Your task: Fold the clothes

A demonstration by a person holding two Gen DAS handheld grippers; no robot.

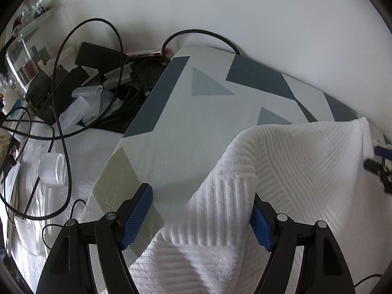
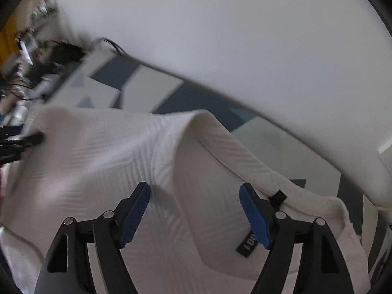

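Observation:
A white ribbed garment [image 1: 281, 171] lies on a surface with a grey, blue and olive geometric pattern [image 1: 183, 127]. My left gripper [image 1: 201, 215] is open, its blue pads on either side of the garment's left edge, holding nothing. In the right wrist view the same garment [image 2: 110, 152] shows its collar and a black label [image 2: 247, 245]. My right gripper [image 2: 196, 213] is open just above the cloth near the collar. The right gripper's tip shows at the far right of the left wrist view [image 1: 378, 164].
Black cables [image 1: 73, 78], black boxes, white plastic pieces [image 1: 83, 103] and a white adapter [image 1: 52, 169] clutter the area left of the patterned surface. A white wall [image 1: 220, 5] runs behind. The right wrist view is motion-blurred.

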